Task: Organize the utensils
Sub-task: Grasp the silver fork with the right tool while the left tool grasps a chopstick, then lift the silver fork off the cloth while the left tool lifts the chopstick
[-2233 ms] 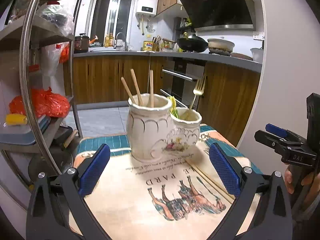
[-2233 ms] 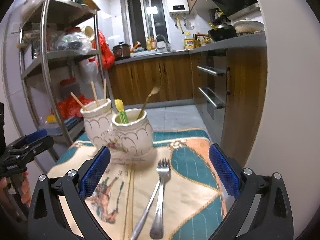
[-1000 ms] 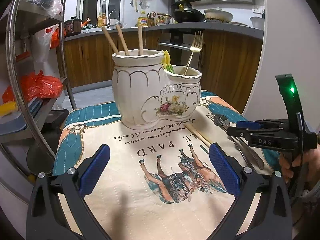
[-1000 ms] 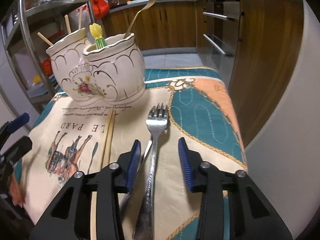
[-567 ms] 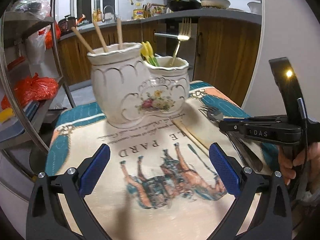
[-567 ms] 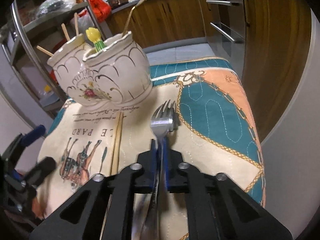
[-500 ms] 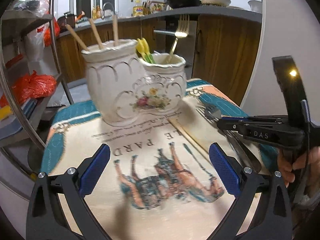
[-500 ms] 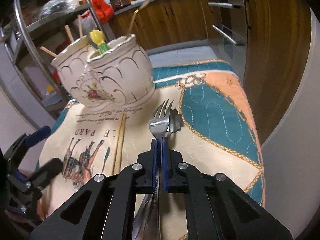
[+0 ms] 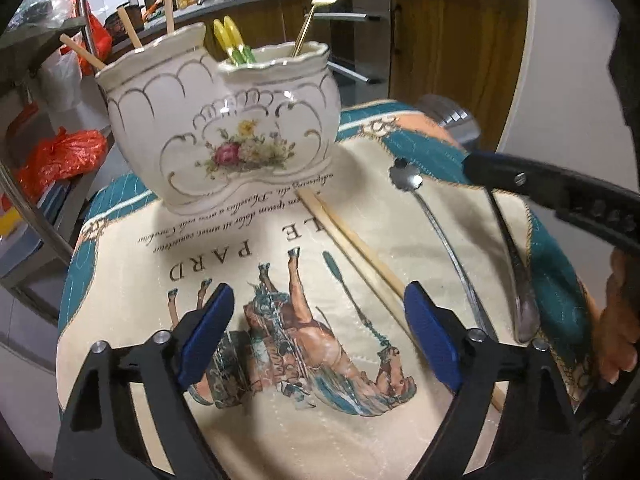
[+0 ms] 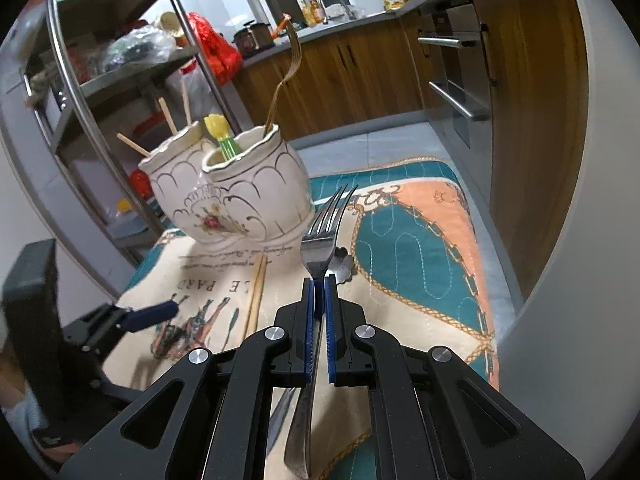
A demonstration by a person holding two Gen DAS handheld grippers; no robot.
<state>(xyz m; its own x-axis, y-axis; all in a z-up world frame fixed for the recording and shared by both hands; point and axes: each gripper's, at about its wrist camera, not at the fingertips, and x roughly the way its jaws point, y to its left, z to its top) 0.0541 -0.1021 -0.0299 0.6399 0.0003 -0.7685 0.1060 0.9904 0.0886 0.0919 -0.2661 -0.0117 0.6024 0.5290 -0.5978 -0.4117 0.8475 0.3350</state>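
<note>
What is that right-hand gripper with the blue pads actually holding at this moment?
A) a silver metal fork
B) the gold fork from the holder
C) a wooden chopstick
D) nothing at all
A: in the right wrist view the right gripper has its blue pads shut on the silver metal fork, tines pointing towards the white floral ceramic utensil holder; the wooden chopsticks lie on the mat.
</note>
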